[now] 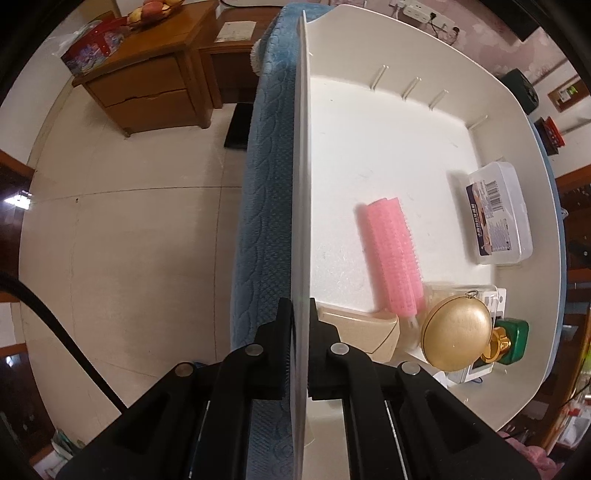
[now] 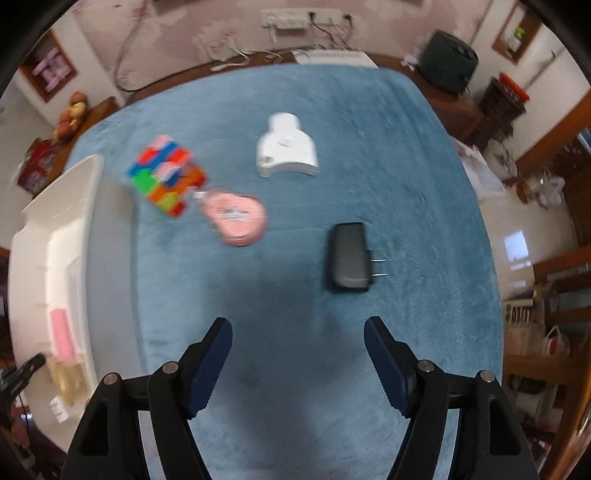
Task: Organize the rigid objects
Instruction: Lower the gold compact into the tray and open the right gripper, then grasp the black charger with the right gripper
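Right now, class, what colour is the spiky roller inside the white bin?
Pink roller; left wrist view shows it best.

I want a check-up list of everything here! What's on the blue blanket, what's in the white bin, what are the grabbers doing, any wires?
Surface: blue blanket covering the work area.
Job's things: in the white bin: pink hair roller, clear plastic box, gold round case, beige item, green bottle with gold cap. On the blanket: colourful puzzle cube, pink round case, white plastic gadget, black plug adapter.
Clutter: nothing seen on the blanket.
Grippers: left gripper clamps the bin's side wall; right gripper open, empty, above the blanket.
Cables: wall power strip with cords.
Surroundings: wooden nightstand, fruit bowl, tiled floor.
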`<state>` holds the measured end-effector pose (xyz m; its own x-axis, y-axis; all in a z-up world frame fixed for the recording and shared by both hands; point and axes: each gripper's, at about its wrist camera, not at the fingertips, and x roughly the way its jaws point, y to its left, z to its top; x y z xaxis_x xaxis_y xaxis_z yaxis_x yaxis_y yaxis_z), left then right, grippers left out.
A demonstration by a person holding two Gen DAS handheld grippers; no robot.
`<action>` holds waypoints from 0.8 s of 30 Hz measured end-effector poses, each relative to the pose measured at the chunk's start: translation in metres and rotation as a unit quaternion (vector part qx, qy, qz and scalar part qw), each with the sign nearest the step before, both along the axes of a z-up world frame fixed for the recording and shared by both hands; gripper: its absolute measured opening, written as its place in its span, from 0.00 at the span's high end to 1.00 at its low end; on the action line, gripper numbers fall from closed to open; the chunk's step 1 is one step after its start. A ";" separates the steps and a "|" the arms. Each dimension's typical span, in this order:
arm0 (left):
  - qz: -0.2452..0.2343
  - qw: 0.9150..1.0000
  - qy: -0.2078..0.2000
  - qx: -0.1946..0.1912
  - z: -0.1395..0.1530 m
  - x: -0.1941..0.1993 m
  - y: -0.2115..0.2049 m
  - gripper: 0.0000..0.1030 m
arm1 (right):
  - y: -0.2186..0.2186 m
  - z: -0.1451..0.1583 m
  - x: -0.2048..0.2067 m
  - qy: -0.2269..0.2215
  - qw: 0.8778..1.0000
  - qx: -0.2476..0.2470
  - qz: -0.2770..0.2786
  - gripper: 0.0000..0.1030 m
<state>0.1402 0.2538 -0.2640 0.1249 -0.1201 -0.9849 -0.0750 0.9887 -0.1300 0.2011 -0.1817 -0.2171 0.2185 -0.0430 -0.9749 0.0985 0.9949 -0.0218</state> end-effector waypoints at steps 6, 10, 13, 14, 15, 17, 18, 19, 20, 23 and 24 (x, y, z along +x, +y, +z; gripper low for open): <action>0.008 1.000 0.003 0.024 0.001 -0.001 -0.009 0.95 | -0.028 -0.033 0.021 0.028 0.999 -0.006 -0.014 0.28; 0.017 0.999 0.005 0.033 0.004 -0.003 -0.012 0.95 | -0.043 -0.050 0.030 0.039 0.999 0.009 -0.030 0.28; 0.024 0.999 0.007 0.038 0.006 -0.006 -0.013 0.95 | -0.048 -0.057 0.034 0.045 0.998 0.018 -0.032 0.28; 0.026 0.999 0.008 0.041 0.006 -0.006 -0.014 0.95 | -0.049 -0.058 0.035 0.045 0.998 0.019 -0.030 0.28; 0.027 0.999 0.008 0.042 0.006 -0.006 -0.015 0.95 | -0.049 -0.058 0.036 0.043 0.998 0.021 -0.029 0.30; 0.028 0.998 0.011 0.047 0.007 -0.006 -0.015 0.95 | -0.050 -0.060 0.039 0.041 0.998 0.029 -0.026 0.38; 0.027 0.998 0.011 0.048 0.010 -0.011 -0.019 0.95 | -0.050 -0.061 0.039 0.043 0.998 0.029 -0.026 0.41; 0.026 0.998 0.012 0.050 0.009 -0.009 -0.020 0.95 | -0.051 -0.062 0.040 0.044 0.998 0.029 -0.028 0.46; 0.025 0.998 0.013 0.053 0.008 -0.009 -0.022 0.95 | -0.051 -0.064 0.041 0.045 0.998 0.031 -0.028 0.48; 0.020 0.998 0.014 0.059 0.008 -0.006 -0.025 0.95 | -0.052 -0.064 0.042 0.045 0.998 0.031 -0.024 0.53; 0.020 0.998 0.014 0.060 0.007 -0.003 -0.026 0.95 | -0.052 -0.064 0.042 0.044 0.998 0.030 -0.018 0.57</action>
<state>0.1368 0.2281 -0.2574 0.0986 0.0034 -0.9951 -0.1171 0.9931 -0.0082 0.2429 -0.2341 -0.2812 0.1303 0.0099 -0.9914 0.1346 0.9905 0.0276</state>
